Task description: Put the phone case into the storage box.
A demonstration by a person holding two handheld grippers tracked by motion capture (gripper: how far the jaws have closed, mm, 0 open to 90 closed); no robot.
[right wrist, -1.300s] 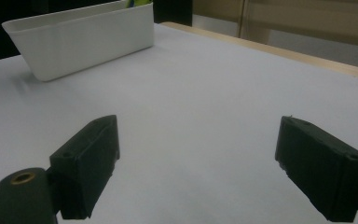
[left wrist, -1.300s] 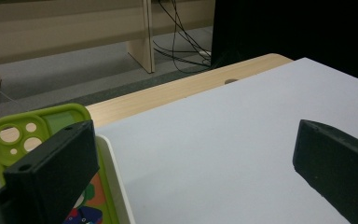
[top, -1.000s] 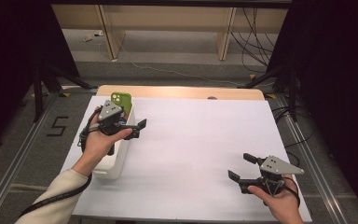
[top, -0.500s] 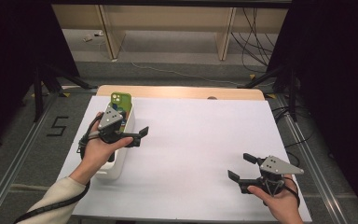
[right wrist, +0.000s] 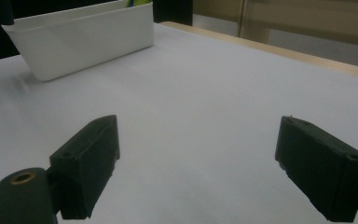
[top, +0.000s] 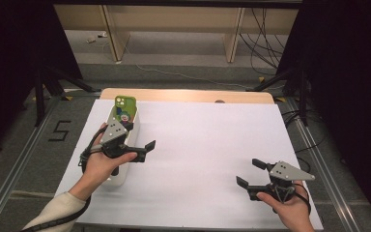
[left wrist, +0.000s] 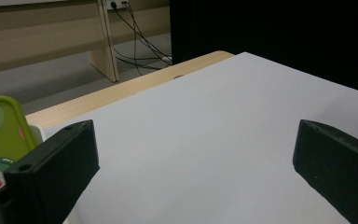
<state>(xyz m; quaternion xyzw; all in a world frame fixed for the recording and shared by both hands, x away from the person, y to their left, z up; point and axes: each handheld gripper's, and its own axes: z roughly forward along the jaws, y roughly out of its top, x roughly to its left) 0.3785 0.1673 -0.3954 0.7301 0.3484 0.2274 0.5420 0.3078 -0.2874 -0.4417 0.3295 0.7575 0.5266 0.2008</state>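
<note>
My counter is covered in white, with a pale wooden edge along its far side. Beyond it lies grey floor, trailing cables and light wooden furniture legs. Black drapes flank both sides.

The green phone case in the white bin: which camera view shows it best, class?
The high view: the green phone case stands in the white bin, camera cutout visible. The left gripper view crops it at the edge; the right gripper view catches a sliver.

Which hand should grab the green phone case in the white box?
Probably the left. The left tongs hang open right beside the white box holding the green phone case. The right tongs are far across the table.
</note>
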